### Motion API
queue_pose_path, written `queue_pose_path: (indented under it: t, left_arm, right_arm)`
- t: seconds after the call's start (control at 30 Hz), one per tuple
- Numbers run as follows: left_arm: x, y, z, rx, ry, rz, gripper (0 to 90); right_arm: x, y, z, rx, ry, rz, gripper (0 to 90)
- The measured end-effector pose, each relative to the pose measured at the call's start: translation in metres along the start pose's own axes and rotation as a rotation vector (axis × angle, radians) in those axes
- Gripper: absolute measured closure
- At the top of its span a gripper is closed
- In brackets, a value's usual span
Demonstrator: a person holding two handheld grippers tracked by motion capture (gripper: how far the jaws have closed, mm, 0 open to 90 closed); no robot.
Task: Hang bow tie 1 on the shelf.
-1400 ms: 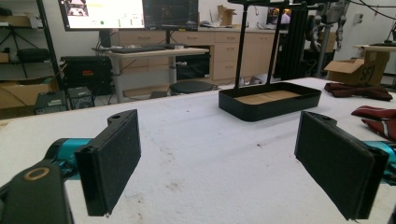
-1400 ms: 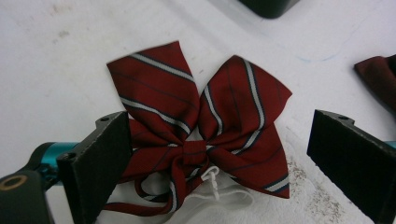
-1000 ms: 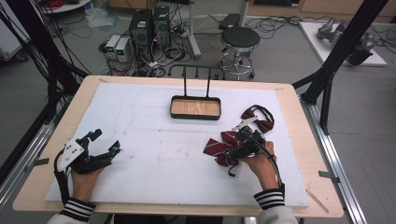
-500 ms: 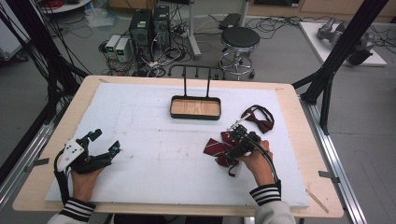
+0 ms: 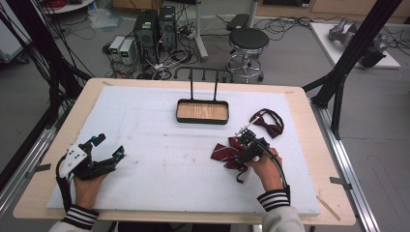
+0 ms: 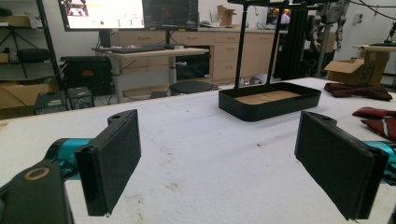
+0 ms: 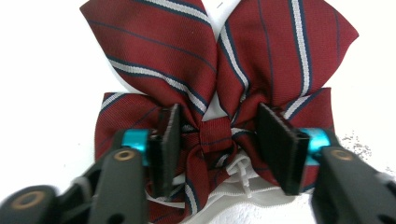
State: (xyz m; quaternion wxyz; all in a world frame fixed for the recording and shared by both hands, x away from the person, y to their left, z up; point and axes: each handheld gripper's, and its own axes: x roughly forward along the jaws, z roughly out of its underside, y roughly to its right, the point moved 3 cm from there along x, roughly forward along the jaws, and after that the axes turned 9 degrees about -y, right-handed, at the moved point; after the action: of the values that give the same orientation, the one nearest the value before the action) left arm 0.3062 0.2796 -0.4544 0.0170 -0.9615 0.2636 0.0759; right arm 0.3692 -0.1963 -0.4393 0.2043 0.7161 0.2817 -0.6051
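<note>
A dark red bow tie with white and navy stripes (image 5: 223,152) (image 7: 205,70) lies on the white mat, right of centre. My right gripper (image 5: 245,147) (image 7: 217,116) is lowered over it, open. Its two pads sit either side of the tie's centre knot, with a small gap on each side. A plain dark red bow tie (image 5: 269,123) (image 6: 357,90) lies just beyond, to the right. My left gripper (image 5: 109,146) (image 6: 224,140) rests at the mat's left, open wide and holding nothing. Its view also catches an edge of the striped bow tie (image 6: 379,119).
A black tray with a wooden floor (image 5: 202,119) (image 6: 268,110) and a tall wire handle stands at the mat's far centre. The white mat (image 5: 159,159) covers most of the wooden table. Beyond the table are a stool (image 5: 248,39), computers and cables.
My right gripper has shifted a little to the left, away from the plain bow tie, and settled over the striped tie's knot. The left gripper has stayed put.
</note>
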Motion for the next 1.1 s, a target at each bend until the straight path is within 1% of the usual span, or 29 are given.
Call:
queue_pose_path:
  t: [0.03,0.13,0.2,0.33,0.43,0.53,0.67,0.8,0.83,0.87,0.9,0.93,0.97,1.0,1.03,1.07,1.1]
  left_arm:
    - [0.000,0.000,0.000,0.000,-0.001,0.000,14.9]
    - [0.000,0.000,0.000,-0.001,0.000,0.000,14.9]
    - [0.000,0.000,0.000,-0.001,0.001,-0.001,14.9]
    - [0.000,0.000,0.000,0.000,0.000,-0.001,14.9]
    - [0.000,0.000,0.000,0.002,-0.002,0.000,14.9]
    - [0.000,0.000,0.000,0.002,-0.002,-0.001,14.9]
    - [0.000,0.000,0.000,0.002,-0.002,-0.001,14.9]
    - [0.000,0.000,0.000,0.004,-0.003,-0.001,14.9]
    - [0.000,0.000,0.000,0.004,-0.003,0.000,14.9]
    - [0.000,0.000,0.000,0.004,-0.002,-0.001,14.9]
    - [0.000,0.000,0.000,0.004,-0.002,-0.001,14.9]
    - [0.000,0.000,0.000,0.004,-0.003,0.000,14.9]
    - [0.000,0.000,0.000,0.003,-0.003,0.000,14.9]
    - [0.000,0.000,0.000,0.005,-0.003,0.000,14.9]
    - [0.000,0.000,0.000,0.004,-0.004,0.000,14.9]
    - [0.000,0.000,0.000,0.004,-0.004,0.000,14.9]
    - [0.000,0.000,0.000,0.005,-0.004,0.000,14.9]
  right_arm:
    - [0.000,0.000,0.000,0.000,0.000,0.000,58.0]
    - [-0.001,0.001,0.000,0.009,-0.009,-0.011,66.4]
    - [-0.001,0.000,0.000,0.010,-0.012,-0.005,67.8]
    - [-0.001,-0.001,-0.001,-0.001,-0.013,0.006,69.1]
    - [-0.001,-0.002,-0.001,0.001,-0.013,0.006,69.3]
    - [-0.002,-0.002,0.002,-0.002,0.017,0.006,69.4]
    - [-0.003,-0.001,0.003,-0.008,0.030,0.008,69.4]
    - [-0.009,-0.003,0.001,-0.013,0.088,0.003,69.5]
    - [-0.009,-0.003,0.001,-0.013,0.088,0.003,69.5]
    - [-0.014,-0.003,0.001,-0.010,0.127,0.002,69.4]
    - [-0.014,-0.003,0.001,-0.010,0.127,0.002,69.4]
    - [-0.016,-0.003,0.000,-0.010,0.152,0.002,69.4]
    - [-0.021,-0.003,0.000,-0.015,0.206,0.008,69.4]
    - [-0.021,-0.003,0.000,-0.015,0.206,0.008,69.4]
    - [-0.027,-0.002,0.000,-0.012,0.262,0.002,69.4]
    - [-0.027,-0.002,0.000,-0.012,0.262,0.002,69.4]
    - [-0.030,-0.002,-0.001,-0.016,0.293,0.009,69.4]
